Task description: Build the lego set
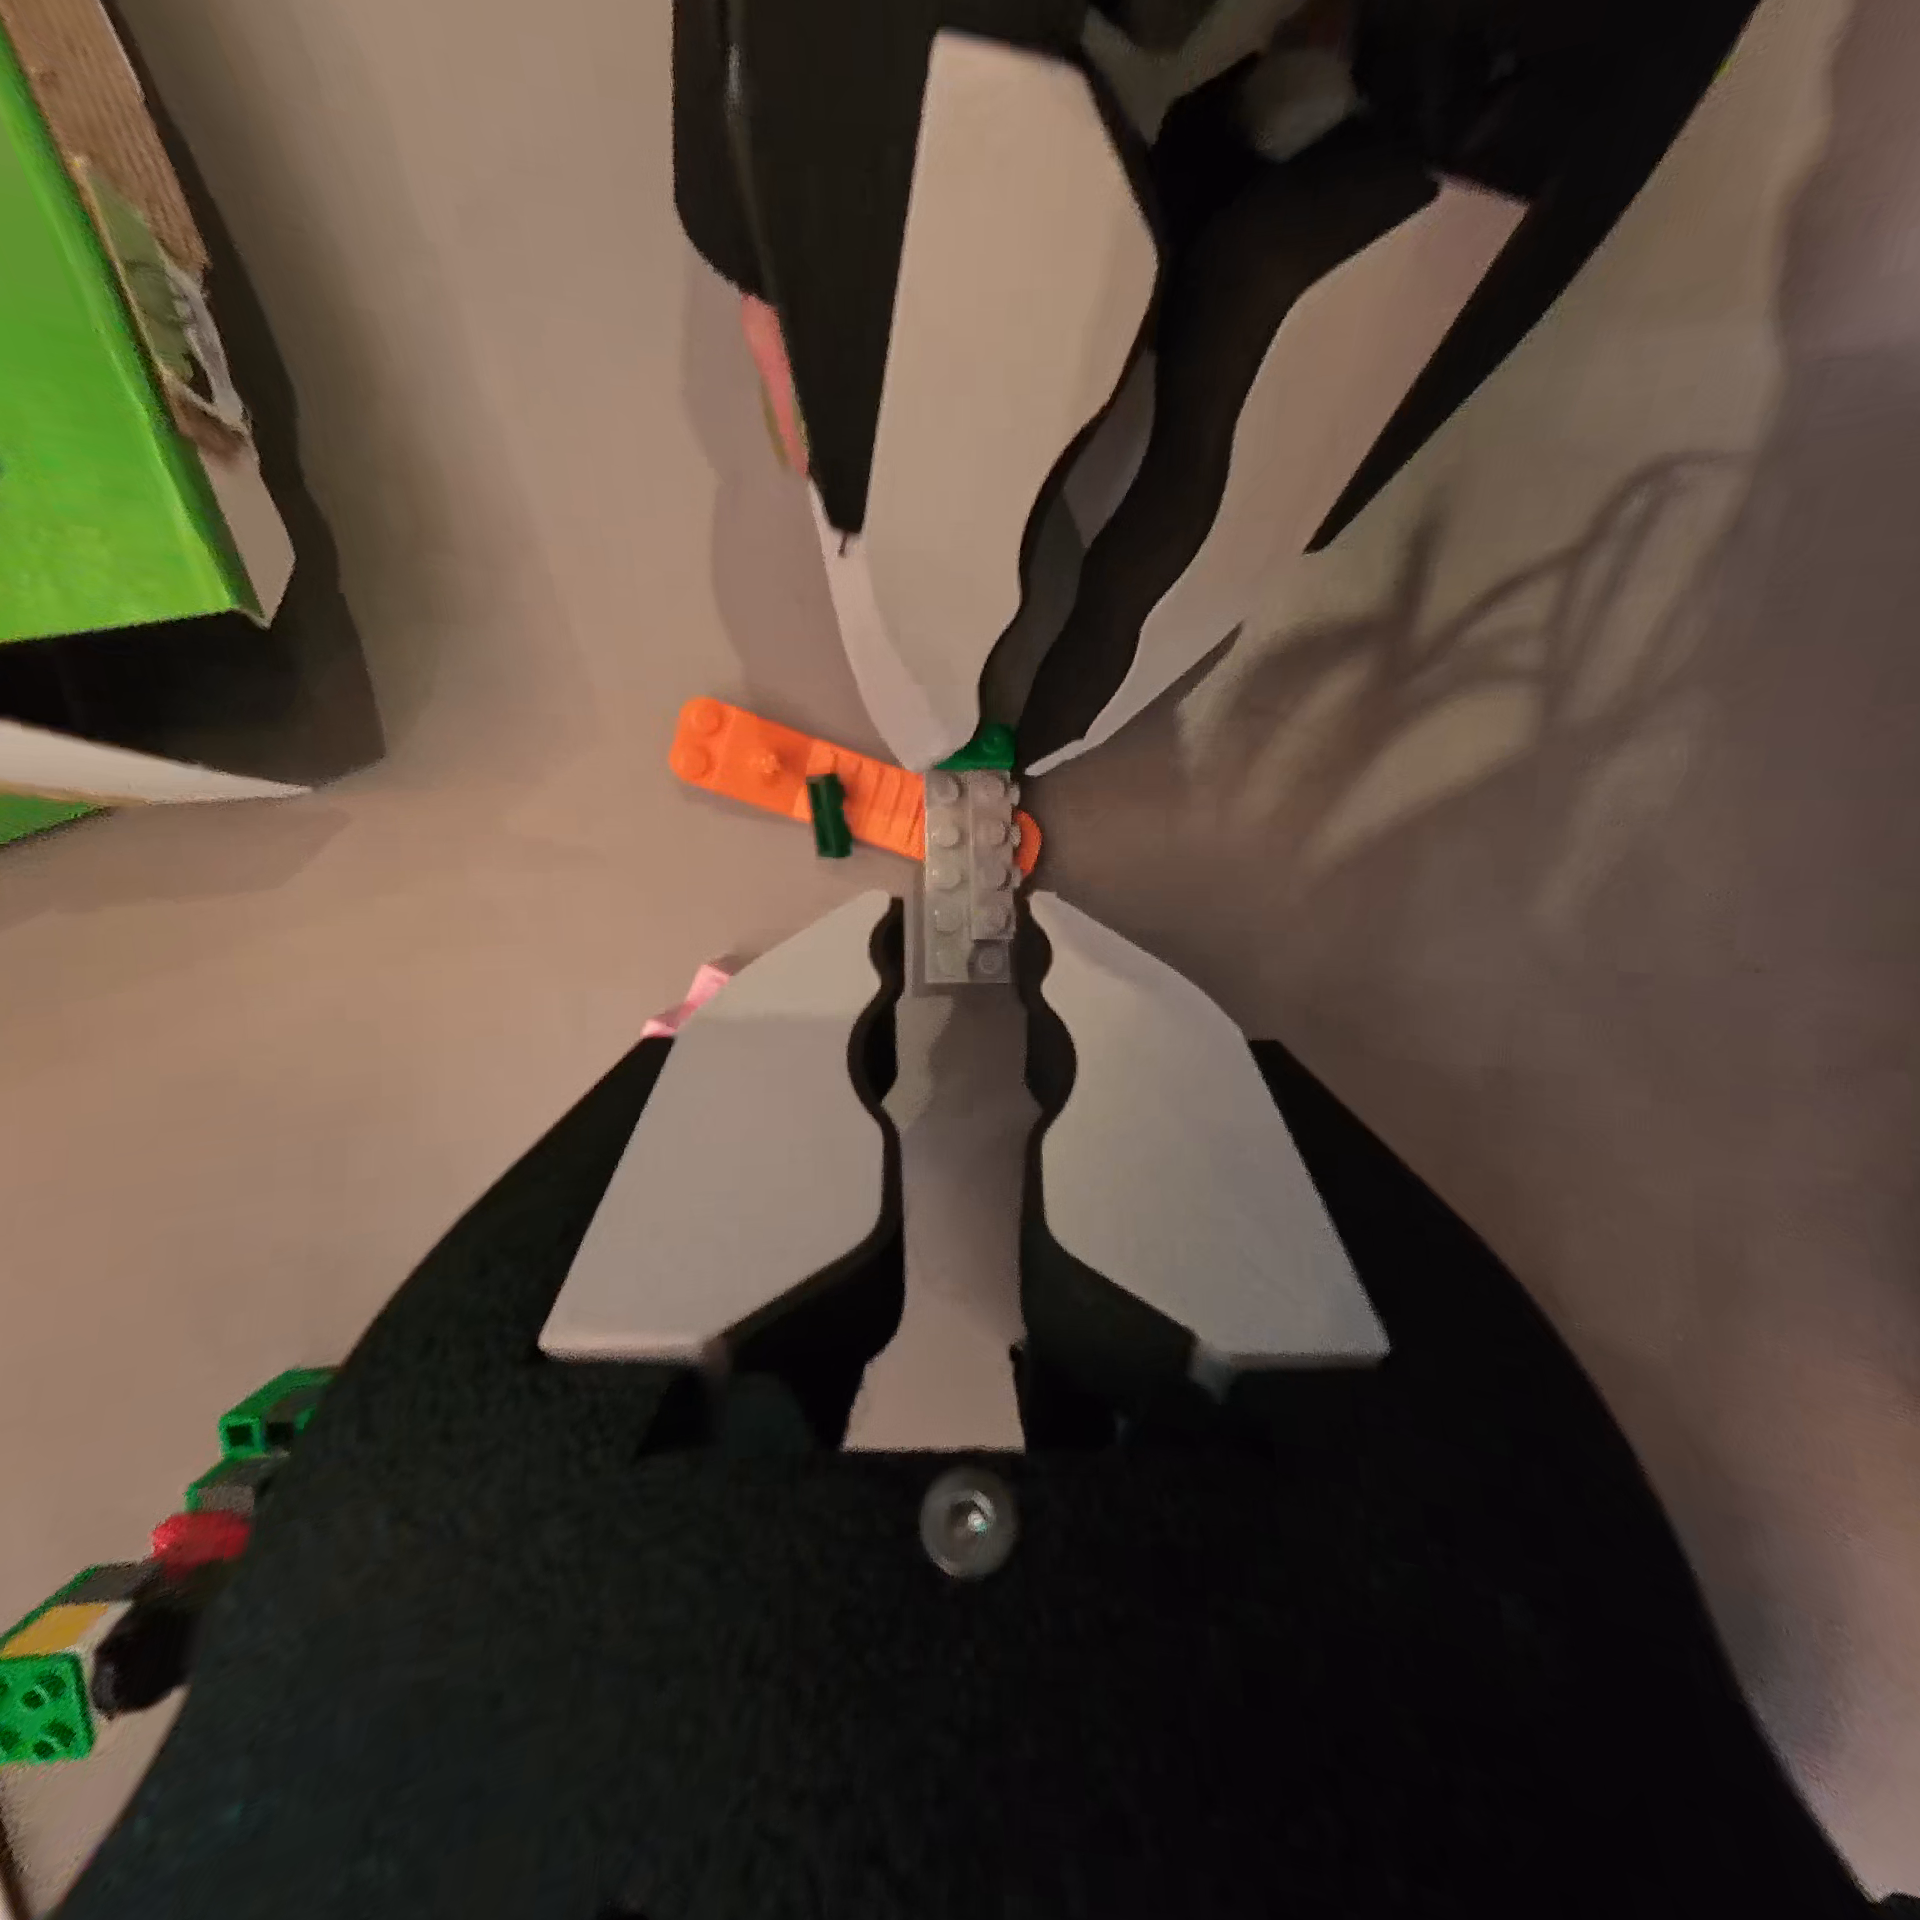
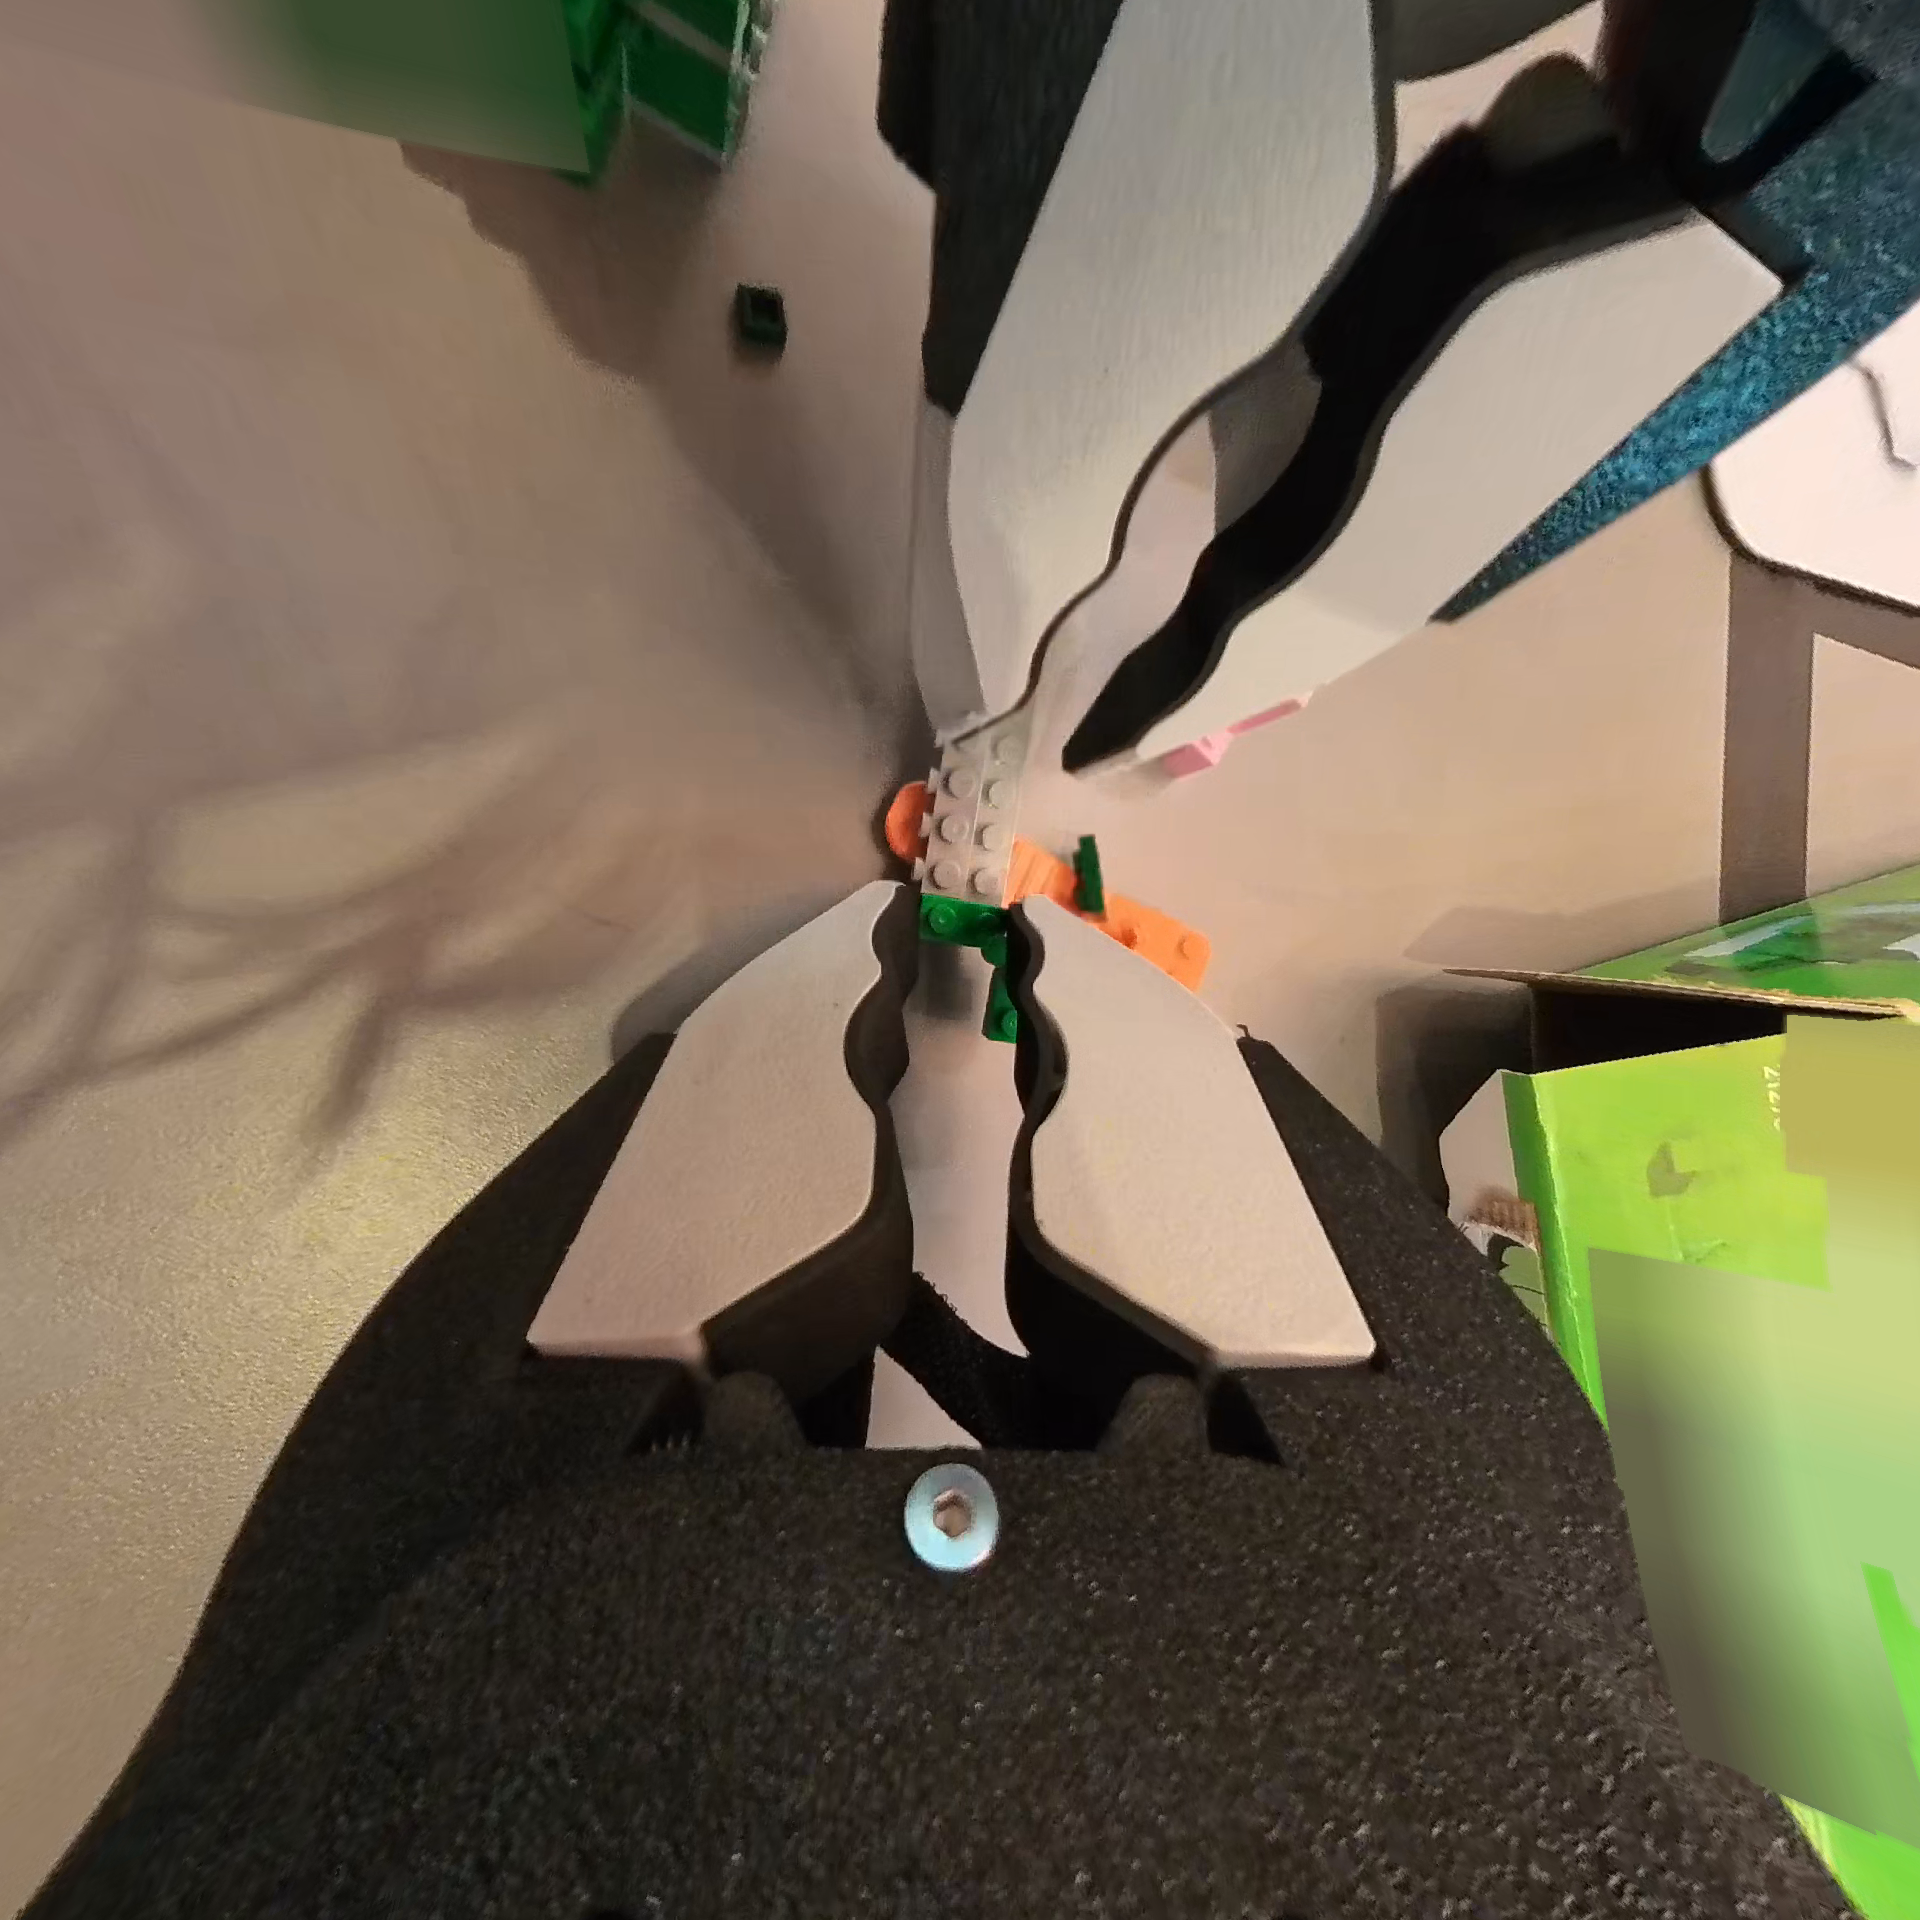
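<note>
Left gripper (image 1: 961,914) pinches near end of grey plate (image 1: 971,873); right gripper (image 2: 961,914) pinches green piece (image 2: 961,921) at far end, above orange tool (image 1: 790,784). Joining under way; loose bricks (image 1: 42,1704) unused, build looks early.

We find the left gripper (image 1: 966,925) and right gripper (image 2: 961,914) tip to tip, jaws nearly closed, each clamping something.
</note>
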Motion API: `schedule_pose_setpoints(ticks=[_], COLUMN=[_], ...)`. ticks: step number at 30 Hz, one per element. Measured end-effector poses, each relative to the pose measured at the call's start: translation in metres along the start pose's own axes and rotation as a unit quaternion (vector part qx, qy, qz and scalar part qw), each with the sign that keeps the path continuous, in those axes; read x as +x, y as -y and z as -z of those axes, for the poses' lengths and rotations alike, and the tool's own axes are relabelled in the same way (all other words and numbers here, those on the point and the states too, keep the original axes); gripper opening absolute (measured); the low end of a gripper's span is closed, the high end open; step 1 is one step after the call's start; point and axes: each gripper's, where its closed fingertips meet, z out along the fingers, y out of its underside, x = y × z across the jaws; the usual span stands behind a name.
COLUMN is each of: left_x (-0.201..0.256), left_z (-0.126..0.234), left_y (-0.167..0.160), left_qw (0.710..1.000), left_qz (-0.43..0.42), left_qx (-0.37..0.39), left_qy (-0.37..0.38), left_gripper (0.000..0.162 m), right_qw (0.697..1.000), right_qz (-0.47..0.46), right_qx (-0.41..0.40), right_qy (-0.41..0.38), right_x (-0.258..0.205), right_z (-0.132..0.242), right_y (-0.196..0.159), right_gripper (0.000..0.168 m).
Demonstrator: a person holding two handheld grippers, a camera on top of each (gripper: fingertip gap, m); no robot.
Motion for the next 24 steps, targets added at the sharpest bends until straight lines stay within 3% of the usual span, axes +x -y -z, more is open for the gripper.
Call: schedule_pose_setpoints(ticks=[9, 14, 24], left_x=[-0.003, 0.002, 0.008], left_z=[0.001, 0.002, 0.004], left_y=[-0.009, -0.007, -0.008], left_qw=[1.0, 0.999, 0.997], left_qz=[0.024, 0.023, -0.013], left_qx=[0.019, 0.047, 0.069], left_qy=[0.005, 0.003, 0.04], left_gripper=[0.02, 0.03, 0.017], right_qw=[1.0, 0.999, 0.995], right_qz=[0.001, -0.007, -0.034], right_qx=[0.006, 0.031, 0.091], right_qy=[-0.003, -0.003, 0.031], right_x=[0.001, 0.002, -0.001], right_z=[0.001, 0.003, 0.01], right_y=[0.001, 0.006, 0.016], right_gripper=[0.015, 0.015, 0.016])
